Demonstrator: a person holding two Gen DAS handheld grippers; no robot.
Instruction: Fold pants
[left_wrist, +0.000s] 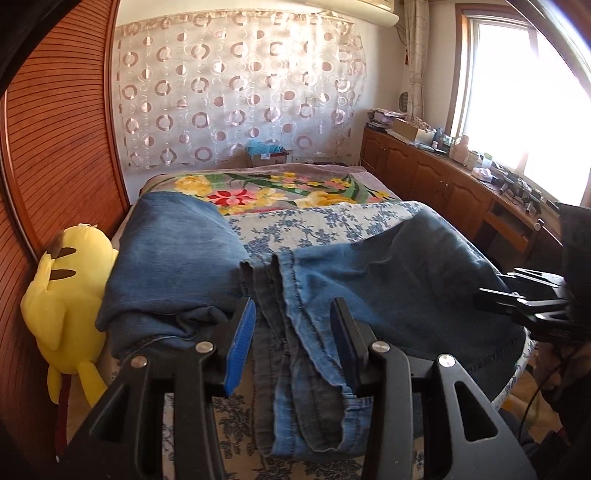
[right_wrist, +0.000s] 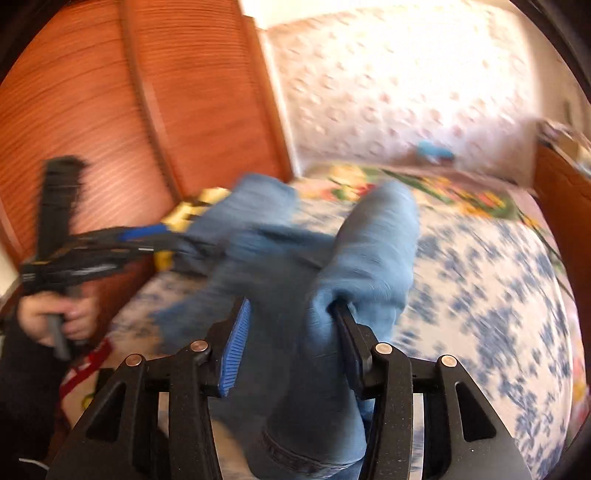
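Observation:
Blue jeans (left_wrist: 177, 266) lie folded across the bed, one part at the left and one at the right (left_wrist: 406, 280). A narrow band of denim (left_wrist: 291, 350) runs toward me between the fingers of my left gripper (left_wrist: 293, 302), which is open; its blue pad (left_wrist: 240, 347) stands clear of the cloth. My right gripper (left_wrist: 524, 306) shows side-on at the jeans' right edge. In the blurred right wrist view, my right gripper (right_wrist: 290, 304) is open with denim (right_wrist: 369, 251) between the jaws and draped over the right finger. The left gripper (right_wrist: 147, 236) points at the jeans.
A yellow plush toy (left_wrist: 66, 295) leans against the wooden wardrobe door (left_wrist: 55, 147) at the bed's left side. A bright flowered blanket (left_wrist: 277, 192) covers the far end of the bed (left_wrist: 314, 221). Cluttered wooden cabinets (left_wrist: 443, 177) line the window wall. A hand (right_wrist: 55, 317) holds the left gripper's handle.

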